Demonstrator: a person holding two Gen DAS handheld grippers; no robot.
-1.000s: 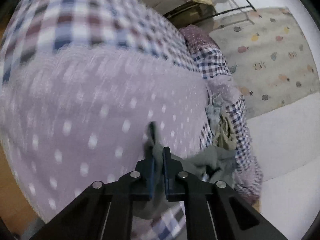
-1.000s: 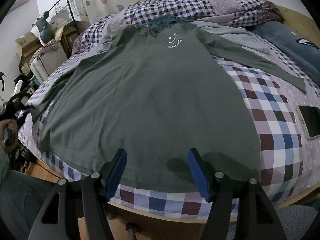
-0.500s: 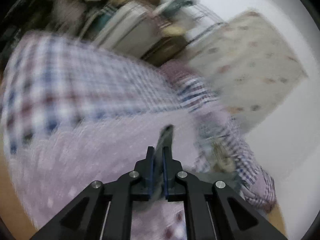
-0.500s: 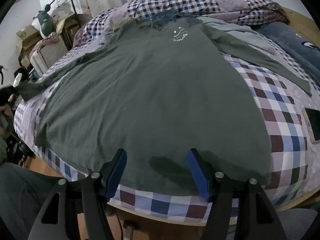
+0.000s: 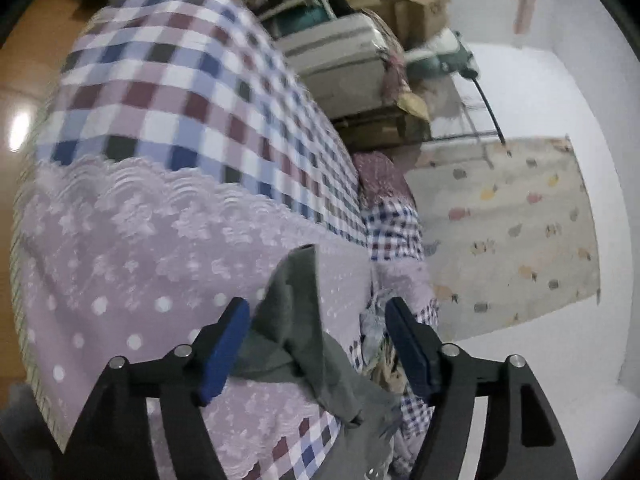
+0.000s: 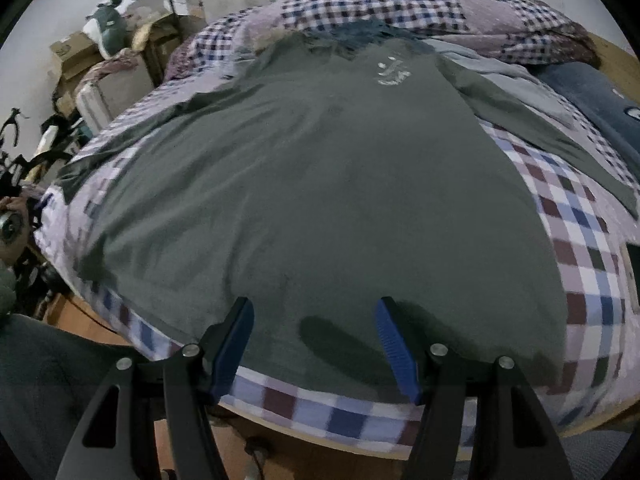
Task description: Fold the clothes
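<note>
A grey-green long-sleeved shirt [image 6: 320, 184] lies spread flat on the checked bedspread [image 6: 580, 248], with a small white print near its collar. Its left sleeve [image 5: 292, 320] lies loose on the lilac dotted cover, between the fingers of my left gripper [image 5: 316, 312], which is open and no longer holds it. The right sleeve [image 6: 540, 132] stretches out toward the right side of the bed. My right gripper [image 6: 316, 316] hovers open just above the shirt's bottom hem, nothing between its blue pads.
A rumpled checked quilt [image 6: 380, 8] and other clothes are heaped at the bed's far end. Boxes and a suitcase [image 5: 340, 60] stand beside the bed. A patterned wall hanging [image 5: 508, 232] and a dark blue garment [image 6: 592, 96] are also in view.
My left gripper, shut on the sleeve end before, has opened and the sleeve now lies on the bed. The right gripper has moved slightly closer to the hem and stays open.
</note>
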